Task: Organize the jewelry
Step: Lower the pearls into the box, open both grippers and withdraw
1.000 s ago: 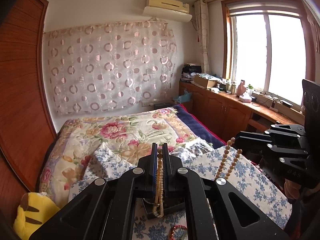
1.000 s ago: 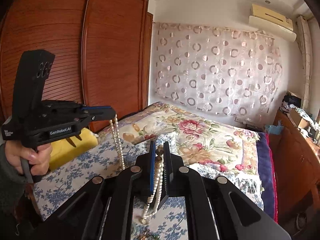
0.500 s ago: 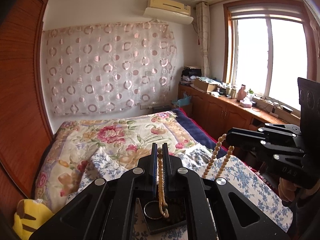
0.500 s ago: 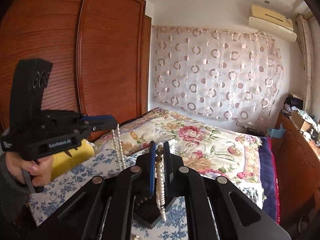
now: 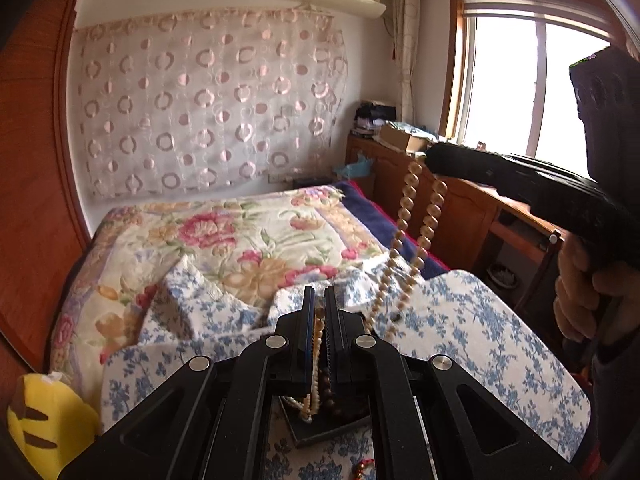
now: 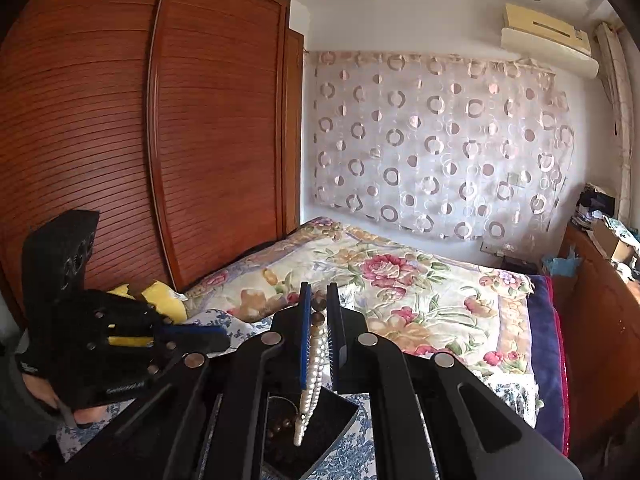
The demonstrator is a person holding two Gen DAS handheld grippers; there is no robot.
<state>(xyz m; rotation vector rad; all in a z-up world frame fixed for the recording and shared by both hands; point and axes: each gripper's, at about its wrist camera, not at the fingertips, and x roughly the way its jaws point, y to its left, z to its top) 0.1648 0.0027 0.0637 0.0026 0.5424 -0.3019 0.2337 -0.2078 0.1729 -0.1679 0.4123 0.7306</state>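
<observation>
Step in hand looks like lowering a bead necklace (image 5: 414,236) into the dark tray (image 6: 320,436); both grippers pinch the same strand, so to do it well bring both down together, feed the hanging loop in first so it coils inside the tray walls, then release one end at a time, not both at once, or beads likely spill onto the blue floral cloth (image 5: 500,344). Left gripper (image 5: 318,332): jaws nearly closed, only a bead-wide gap, strand clamped between them and dangling toward 6 o'clock into the tray. Right gripper (image 6: 318,320): same, jaws narrow, clamped on the pearly strand with a darker bead at the tips, tail hanging at 6 o'clock over the tray. In the left wrist view the right gripper sits at 2 o'clock, held in a hand (image 5: 580,288), necklace looping down from its tip in two lines toward the left gripper. Tray lies just below both tips, on the cloth; dark brown beads (image 6: 280,426) and a ring-like piece already in it, details unclear. A reddish bracelet (image 5: 362,470) lies on the cloth at 6 o'clock, outside the tray. Yellow plush (image 5: 44,424) at 8 o'clock, well apart.
</observation>
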